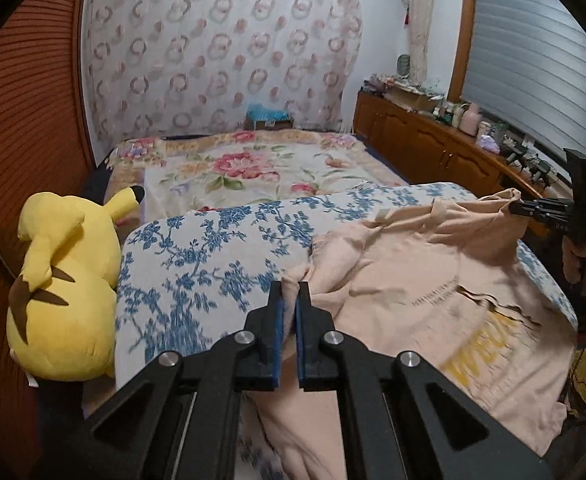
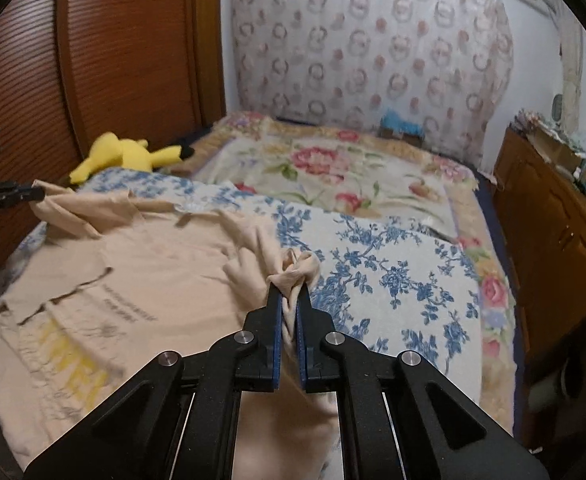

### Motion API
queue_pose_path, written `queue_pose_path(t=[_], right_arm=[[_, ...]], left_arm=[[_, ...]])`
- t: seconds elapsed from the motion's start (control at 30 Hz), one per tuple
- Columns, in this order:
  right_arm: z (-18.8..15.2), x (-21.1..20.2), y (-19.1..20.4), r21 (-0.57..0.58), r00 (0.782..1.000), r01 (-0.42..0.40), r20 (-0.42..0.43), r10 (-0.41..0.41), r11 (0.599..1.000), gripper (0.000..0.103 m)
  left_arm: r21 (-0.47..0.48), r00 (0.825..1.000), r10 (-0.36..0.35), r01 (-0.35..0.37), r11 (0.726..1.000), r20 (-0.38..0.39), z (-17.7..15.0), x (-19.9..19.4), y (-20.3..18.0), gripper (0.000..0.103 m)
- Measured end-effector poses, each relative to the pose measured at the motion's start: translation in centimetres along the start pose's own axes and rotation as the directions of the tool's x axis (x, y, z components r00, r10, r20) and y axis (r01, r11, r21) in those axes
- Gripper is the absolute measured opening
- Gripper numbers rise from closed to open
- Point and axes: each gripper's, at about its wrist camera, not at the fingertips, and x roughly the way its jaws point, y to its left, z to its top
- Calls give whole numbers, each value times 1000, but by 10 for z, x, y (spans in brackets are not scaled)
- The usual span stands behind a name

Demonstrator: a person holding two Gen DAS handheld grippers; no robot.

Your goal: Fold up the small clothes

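Shirt (image 1: 433, 280) spread on the bed's near quilt (image 1: 213, 256)

A plush toy (image 1: 65, 280) lies left of the quilt beside the wooden wall; a blanket (image 1: 261, 168) lies behind it; a cabinet (image 1: 425, 140) stands along the bed's right.

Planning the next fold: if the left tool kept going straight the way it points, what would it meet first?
Probably the blue-flowered cover just beyond the beige shirt edge that the left tool is shut on; depth is unclear, though.
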Motion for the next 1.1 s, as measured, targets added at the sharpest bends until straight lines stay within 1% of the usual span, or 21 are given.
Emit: queue_pose_path(t=[0.17, 0.3, 0.37, 0.5, 0.63, 0.7, 0.77, 0.8, 0.87, 0.9, 0.93, 0.97, 1.0, 1.03, 1.1], right_arm=[[-13, -44, 18, -3, 998, 7, 56, -7, 1000, 3], [-33, -85, 28, -2, 996, 22, 87, -22, 1000, 3], [-47, -105, 31, 14, 995, 19, 95, -20, 1000, 3], [-72, -132, 39, 35, 996, 9, 86, -12, 999, 3], [-84, -158, 42, 58, 996, 14, 86, -19, 998, 3], [-87, -170, 45, 32, 996, 35, 79, -38, 999, 3], [-90, -174, 45, 31, 997, 34, 62, -36, 999, 3], [-93, -174, 46, 26, 998, 34, 43, -35, 999, 3], [-103, -170, 49, 12, 1000, 30, 0, -30, 999, 3], [-107, -167, 51, 12, 1000, 27, -17, -26, 1000, 3], [-112, -166, 50, 15, 999, 20, -29, -20, 1000, 6], [-116, -162, 50, 20, 999, 20, -45, -19, 1000, 7], [-117, -161, 50, 20, 998, 26, -49, -25, 999, 9], [-119, -159, 49, 17, 998, 32, -51, -31, 999, 14], [-120, -157, 47, 23, 998, 38, -52, -37, 999, 22]], left_arm=[[-5, 998, -8, 8, 1000, 55, -21, -42, -9, 2], [-10, 996, -6, 7, 1000, 85, -44, -76, -16, 2], [-27, 996, -16, 18, 999, 91, -55, -92, -16, 2], [-12, 993, 4, -3, 1000, 117, -74, -122, -20, 2], [-21, 993, 14, -12, 1000, 119, -83, -139, -22, 2], [-18, 993, 32, -31, 999, 112, -85, -144, -24, 2], [-26, 994, 37, -35, 999, 99, -90, -145, -22, 5], [-34, 995, 38, -35, 999, 94, -93, -145, -20, 8], [-32, 995, 58, -56, 998, 83, -98, -143, -18, 17], [-32, 995, 69, -67, 997, 78, -101, -143, -18, 23], [-36, 995, 77, -75, 997, 70, -103, -141, -17, 28], [-41, 995, 77, -74, 996, 62, -104, -139, -16, 30], [-49, 996, 76, -74, 996, 54, -105, -136, -13, 34], [-51, 996, 79, -77, 996, 51, -105, -134, -12, 39], [-54, 996, 80, -77, 996, 45, -106, -127, -11, 41]])
